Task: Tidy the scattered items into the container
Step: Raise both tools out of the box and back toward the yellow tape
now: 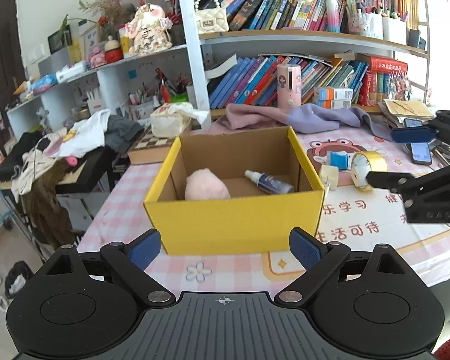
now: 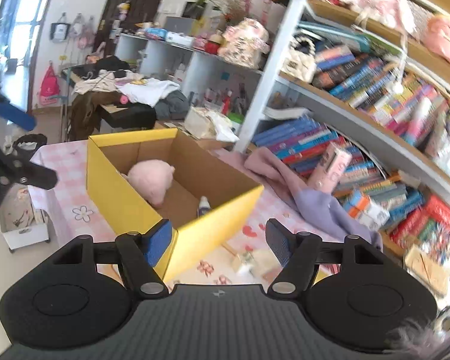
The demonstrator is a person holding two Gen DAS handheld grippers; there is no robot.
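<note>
Your left gripper (image 1: 224, 249) hangs just in front of the yellow box (image 1: 234, 225), jaws wide and nothing between them. Your right gripper (image 2: 216, 244) stands part open and also carries nothing; its left pad sits against, or right at, the box's near corner, though I cannot tell whether it truly touches.

Inside the box lie a pink plush toy (image 1: 206, 186) and a small spray bottle (image 1: 268, 182). Still out on the bench (image 1: 129, 192), all to the right of the box as the left wrist view shows it: a white plug (image 1: 330, 177) just beside the box wall, a small blue item (image 1: 339, 159) behind it, and a roll of gold tape (image 1: 367, 169) a little farther right.

What could go wrong:
- The box is light cardboard. If your right gripper drifts further toward that corner, it may shove or spin the box and push the plug along with it.
- The tape roll stands on edge. A nudge from one pad would likely set it rolling away from the box, toward the phone (image 1: 420, 151) and keys.
- The plug sits so near the wall that a wide pad may catch the cardboard instead of the plug.
- The right wrist view is blurred on its right side, so judge the small pieces there with caution.
- Both grippers are crowding the same side; they could knock each other.
</note>
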